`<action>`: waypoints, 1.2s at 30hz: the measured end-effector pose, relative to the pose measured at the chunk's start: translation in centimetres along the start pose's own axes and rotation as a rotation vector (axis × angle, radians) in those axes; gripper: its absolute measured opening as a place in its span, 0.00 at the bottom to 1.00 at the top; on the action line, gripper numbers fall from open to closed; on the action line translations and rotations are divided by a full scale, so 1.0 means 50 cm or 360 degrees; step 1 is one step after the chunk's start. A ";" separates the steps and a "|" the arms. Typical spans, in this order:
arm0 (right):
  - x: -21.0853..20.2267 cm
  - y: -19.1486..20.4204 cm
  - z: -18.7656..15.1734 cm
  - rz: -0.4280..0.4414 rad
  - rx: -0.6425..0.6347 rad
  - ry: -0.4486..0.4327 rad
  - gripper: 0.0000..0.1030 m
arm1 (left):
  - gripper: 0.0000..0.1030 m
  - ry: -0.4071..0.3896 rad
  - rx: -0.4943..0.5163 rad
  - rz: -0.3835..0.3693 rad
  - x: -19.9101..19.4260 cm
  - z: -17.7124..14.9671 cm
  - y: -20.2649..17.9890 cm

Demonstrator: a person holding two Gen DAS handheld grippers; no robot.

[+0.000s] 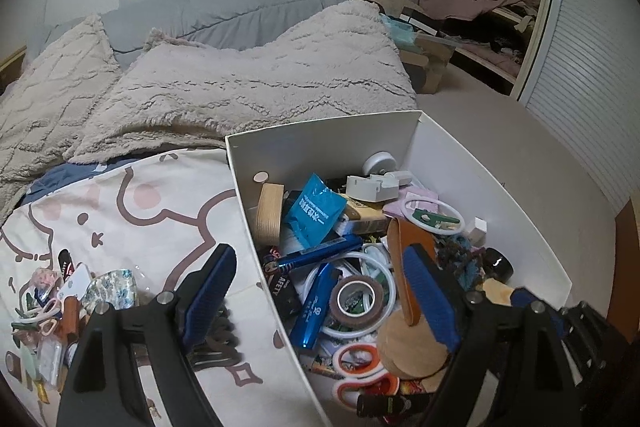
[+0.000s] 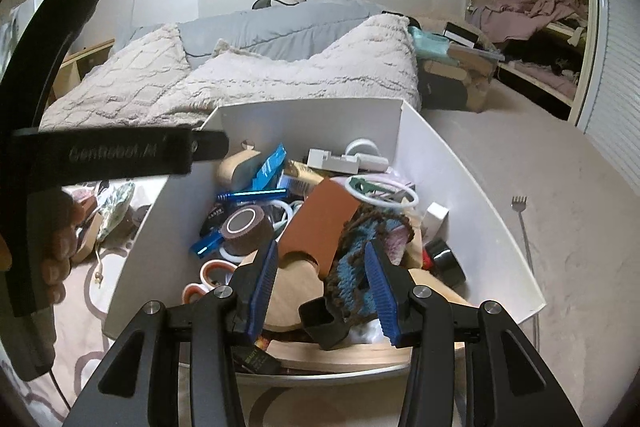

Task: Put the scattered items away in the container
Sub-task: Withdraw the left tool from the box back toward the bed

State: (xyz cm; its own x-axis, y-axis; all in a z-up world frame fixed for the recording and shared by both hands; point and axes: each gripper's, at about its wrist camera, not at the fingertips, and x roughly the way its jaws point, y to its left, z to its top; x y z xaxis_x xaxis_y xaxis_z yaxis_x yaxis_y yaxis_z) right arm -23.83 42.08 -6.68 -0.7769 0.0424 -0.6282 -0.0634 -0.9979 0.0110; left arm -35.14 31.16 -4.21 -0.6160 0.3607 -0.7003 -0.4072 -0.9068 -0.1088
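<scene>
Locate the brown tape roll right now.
In the left wrist view the tape roll lies inside the white box, near its lower middle, between the blue tube and the brown leather strap, above the orange scissors.

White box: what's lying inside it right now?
The white box holds a blue packet, a tape roll, orange-handled scissors and a brown leather strap. Whatever lies beneath this heap is covered.

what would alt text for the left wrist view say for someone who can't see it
The left gripper hangs open astride the near wall of a white box crammed with clutter, including a tape roll and orange-handled scissors. A small pile of items lies on the cartoon-print sheet to its left.
</scene>
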 end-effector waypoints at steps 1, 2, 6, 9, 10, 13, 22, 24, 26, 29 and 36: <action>-0.004 0.000 0.002 -0.0002 0.0001 -0.0003 0.44 | 0.83 -0.0001 0.0002 0.0000 -0.004 -0.003 0.001; -0.007 0.000 0.003 -0.0004 0.0002 -0.0006 0.44 | 0.83 -0.0002 0.0006 0.0001 -0.009 -0.005 0.002; -0.017 0.002 0.003 -0.0010 0.0010 -0.0004 0.44 | 0.83 -0.0015 0.0017 0.0004 -0.028 -0.014 0.010; -0.023 0.003 0.002 -0.0018 0.0011 0.0001 0.44 | 0.85 -0.0029 0.0015 0.0003 -0.046 -0.022 0.019; -0.026 0.004 0.001 -0.0021 0.0011 0.0000 0.44 | 0.89 -0.0034 0.0016 0.0008 -0.051 -0.025 0.021; -0.034 0.006 -0.001 -0.0029 0.0018 -0.0002 0.44 | 0.91 -0.0056 0.0029 0.0024 -0.068 -0.036 0.032; -0.048 -0.003 -0.007 -0.0077 0.0091 -0.0018 0.73 | 0.98 -0.0088 0.0051 0.0046 -0.107 -0.068 0.059; -0.053 -0.005 -0.008 -0.0102 0.0102 -0.0029 0.79 | 0.98 -0.0100 0.0062 0.0051 -0.117 -0.076 0.064; -0.058 -0.006 -0.009 -0.0125 0.0121 -0.0038 0.92 | 0.99 -0.0117 0.0065 0.0057 -0.127 -0.082 0.071; -0.065 -0.008 -0.009 -0.0144 0.0144 -0.0049 0.99 | 1.00 -0.0143 0.0066 0.0067 -0.142 -0.088 0.081; -0.069 0.002 -0.010 -0.0122 0.0156 -0.0041 1.00 | 1.00 -0.0182 0.0068 0.0105 -0.178 -0.103 0.116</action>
State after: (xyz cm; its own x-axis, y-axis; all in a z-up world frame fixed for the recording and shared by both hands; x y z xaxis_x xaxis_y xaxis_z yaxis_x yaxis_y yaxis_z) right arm -20.84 41.82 -4.89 -0.7831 0.1209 -0.6100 -0.1833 -0.9822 0.0407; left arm -28.53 21.55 -2.24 -0.7144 0.3255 -0.6195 -0.3904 -0.9201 -0.0332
